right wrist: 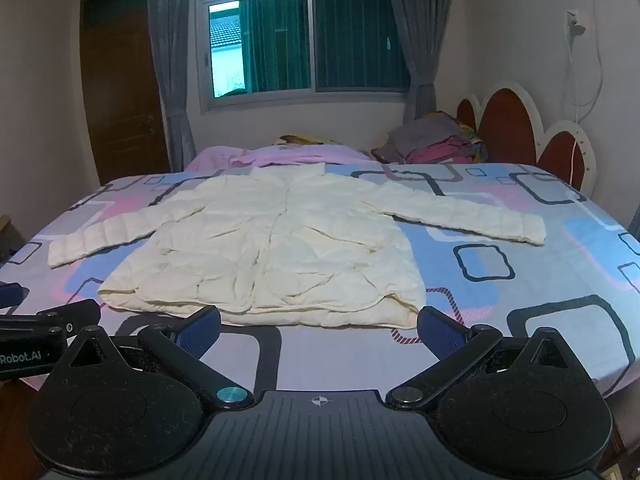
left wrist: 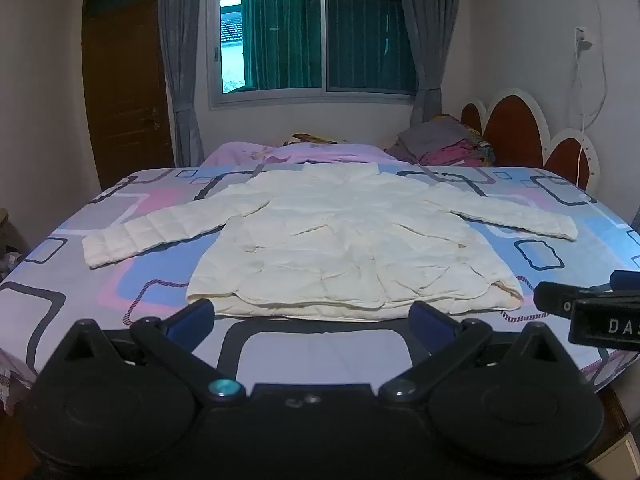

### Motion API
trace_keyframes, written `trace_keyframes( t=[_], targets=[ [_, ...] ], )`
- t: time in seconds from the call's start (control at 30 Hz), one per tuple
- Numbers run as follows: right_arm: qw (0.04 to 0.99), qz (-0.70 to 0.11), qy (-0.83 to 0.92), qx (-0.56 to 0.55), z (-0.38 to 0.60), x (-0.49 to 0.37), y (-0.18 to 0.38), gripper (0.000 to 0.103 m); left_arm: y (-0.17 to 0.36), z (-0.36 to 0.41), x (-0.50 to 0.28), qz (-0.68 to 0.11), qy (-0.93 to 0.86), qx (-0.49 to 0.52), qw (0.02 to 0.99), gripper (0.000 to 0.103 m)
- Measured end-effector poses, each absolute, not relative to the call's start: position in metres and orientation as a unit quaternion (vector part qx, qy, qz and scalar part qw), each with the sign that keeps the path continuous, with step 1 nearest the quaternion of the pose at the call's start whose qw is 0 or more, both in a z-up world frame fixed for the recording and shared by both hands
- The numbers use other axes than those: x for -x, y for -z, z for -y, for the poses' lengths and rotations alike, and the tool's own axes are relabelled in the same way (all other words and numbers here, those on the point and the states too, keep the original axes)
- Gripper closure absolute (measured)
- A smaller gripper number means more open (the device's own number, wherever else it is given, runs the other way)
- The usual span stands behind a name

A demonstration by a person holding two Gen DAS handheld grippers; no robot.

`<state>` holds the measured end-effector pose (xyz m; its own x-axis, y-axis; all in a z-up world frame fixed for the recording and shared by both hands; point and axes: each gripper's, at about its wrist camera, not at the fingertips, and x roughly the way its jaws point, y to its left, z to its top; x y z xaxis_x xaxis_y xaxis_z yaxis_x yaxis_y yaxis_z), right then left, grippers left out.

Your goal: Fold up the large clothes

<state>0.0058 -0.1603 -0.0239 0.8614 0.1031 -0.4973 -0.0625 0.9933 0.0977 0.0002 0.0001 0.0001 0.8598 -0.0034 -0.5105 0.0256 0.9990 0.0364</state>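
A cream padded jacket [left wrist: 340, 240] lies flat on the bed, front up, both sleeves spread out to the sides and its hem toward me. It shows again in the right wrist view as the jacket [right wrist: 272, 256]. My left gripper [left wrist: 314, 316] hangs open just short of the hem, nothing between its blue pads. My right gripper [right wrist: 320, 326] is open too, near the hem's right corner, and holds nothing. In the left wrist view, part of the right gripper's body [left wrist: 592, 308] shows at the right edge. The left gripper's body [right wrist: 36, 340] shows at the left edge of the right wrist view.
The bed [left wrist: 540, 264] carries a sheet with blue, pink and grey squares. A pile of folded clothes [left wrist: 444, 144] and a pink blanket [left wrist: 296, 152] lie at its far side. A red and white headboard [left wrist: 520, 132] stands at the right, a brown door [left wrist: 124, 92] at the left.
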Motion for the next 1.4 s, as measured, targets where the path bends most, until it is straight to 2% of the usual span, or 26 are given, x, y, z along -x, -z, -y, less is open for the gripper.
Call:
trace_keyframes(
  t=[1.4],
  targets=[
    [0.965, -0.257, -0.048, -0.039, 0.147, -0.012, 0.014, 0.0, -0.007, -0.01, 0.0, -0.26, 0.001, -0.027, 0.965, 0.0]
  ],
)
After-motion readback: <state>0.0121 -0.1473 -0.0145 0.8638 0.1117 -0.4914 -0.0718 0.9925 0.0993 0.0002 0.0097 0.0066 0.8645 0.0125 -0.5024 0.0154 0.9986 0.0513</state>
